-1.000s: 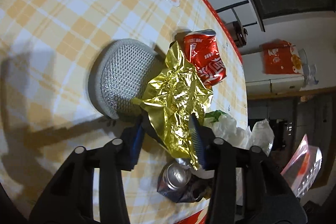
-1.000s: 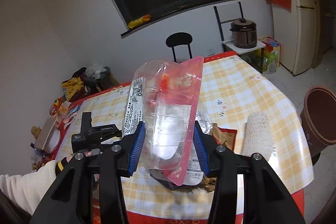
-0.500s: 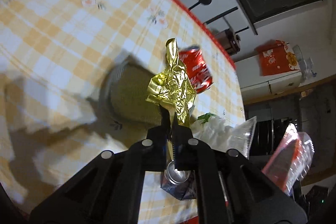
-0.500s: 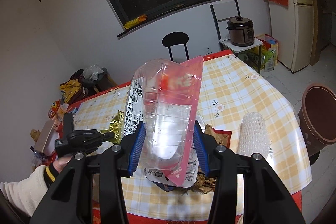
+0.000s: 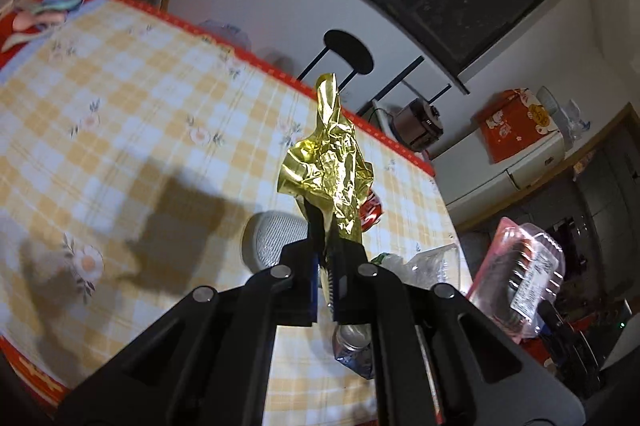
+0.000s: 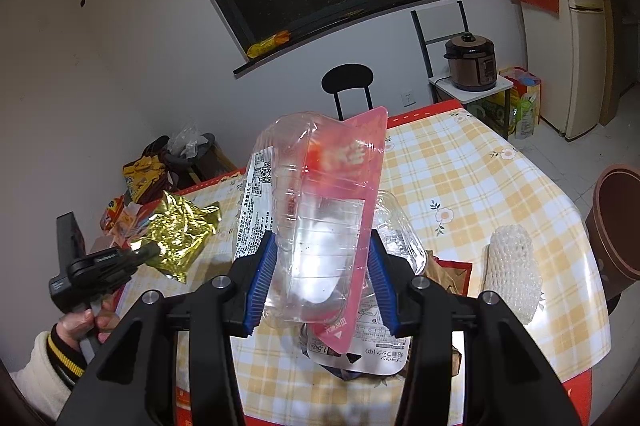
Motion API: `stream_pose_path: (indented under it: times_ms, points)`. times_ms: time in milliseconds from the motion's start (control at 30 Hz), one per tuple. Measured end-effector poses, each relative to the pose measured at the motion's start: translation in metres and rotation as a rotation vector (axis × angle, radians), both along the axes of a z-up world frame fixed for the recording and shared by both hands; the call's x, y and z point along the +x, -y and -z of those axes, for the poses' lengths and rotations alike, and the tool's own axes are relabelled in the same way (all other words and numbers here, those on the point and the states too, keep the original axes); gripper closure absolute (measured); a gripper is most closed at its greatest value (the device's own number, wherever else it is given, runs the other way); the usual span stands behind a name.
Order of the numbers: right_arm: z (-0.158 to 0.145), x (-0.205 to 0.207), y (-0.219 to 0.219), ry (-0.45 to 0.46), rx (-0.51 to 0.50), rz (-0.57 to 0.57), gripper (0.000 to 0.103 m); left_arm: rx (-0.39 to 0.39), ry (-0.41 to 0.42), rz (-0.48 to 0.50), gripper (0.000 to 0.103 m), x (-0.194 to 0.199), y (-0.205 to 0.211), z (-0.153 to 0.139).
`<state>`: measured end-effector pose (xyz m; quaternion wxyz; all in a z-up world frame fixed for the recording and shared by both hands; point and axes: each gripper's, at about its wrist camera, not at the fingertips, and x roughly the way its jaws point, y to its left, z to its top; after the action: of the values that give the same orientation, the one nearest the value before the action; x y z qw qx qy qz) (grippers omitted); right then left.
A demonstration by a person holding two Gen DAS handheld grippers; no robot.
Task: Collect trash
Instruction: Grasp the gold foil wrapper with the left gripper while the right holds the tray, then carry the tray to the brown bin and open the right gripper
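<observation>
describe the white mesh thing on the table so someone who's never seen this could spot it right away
Start at the yellow checked table and go to its edge nearest the brown bin. The white foam net sleeve lies there alone, a knobbly tube, unlike the shiny wrappers and clear plastic piled beside it.

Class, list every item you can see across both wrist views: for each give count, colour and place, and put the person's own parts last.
gold foil wrapper: one, gold, pinched in the left gripper above the table
clear plastic container: one, clear with pink label, between the right gripper's pads
foam mesh sleeve: one, white, lying on the table's right side
red can: one, red, on the table behind the foil
table: one, yellow check cloth, red edge
bin: one, brown, right of the table
chair: one, black, behind the table
rice cooker: one, brown, on a white stand
left gripper: black, shut on foil
right gripper: black, blue pads
hand: one, cream sleeve
</observation>
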<state>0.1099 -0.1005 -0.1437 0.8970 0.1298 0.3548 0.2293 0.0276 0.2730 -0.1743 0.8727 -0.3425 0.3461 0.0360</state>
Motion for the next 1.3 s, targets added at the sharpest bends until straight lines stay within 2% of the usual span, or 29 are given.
stream_pose_path:
  times_ms: [300,500,633,767,1033,1300]
  points:
    - [-0.005,0.008,0.024,0.030,0.032,0.026,0.058,0.044,0.054,0.031,0.095,-0.010,0.026,-0.035]
    - [-0.002,0.027,0.069,0.033,0.049,0.032,0.058,0.076,0.077,0.018,0.095,-0.008,0.067,-0.054]
    - [-0.003,0.043,0.122,0.046,0.031,0.064,0.058,0.086,0.087,0.033,0.095,0.004,0.114,-0.064]
    - [0.004,0.061,0.190,0.028,-0.019,0.133,0.058,0.070,0.094,0.061,0.095,0.021,0.155,-0.069]
    - [0.023,0.093,0.316,-0.011,-0.221,0.276,0.057,0.023,0.088,0.161,0.095,0.063,0.243,-0.062]
    - [0.062,0.125,0.379,-0.085,-0.397,0.370,0.057,0.031,0.052,0.226,0.095,0.079,0.292,-0.049]
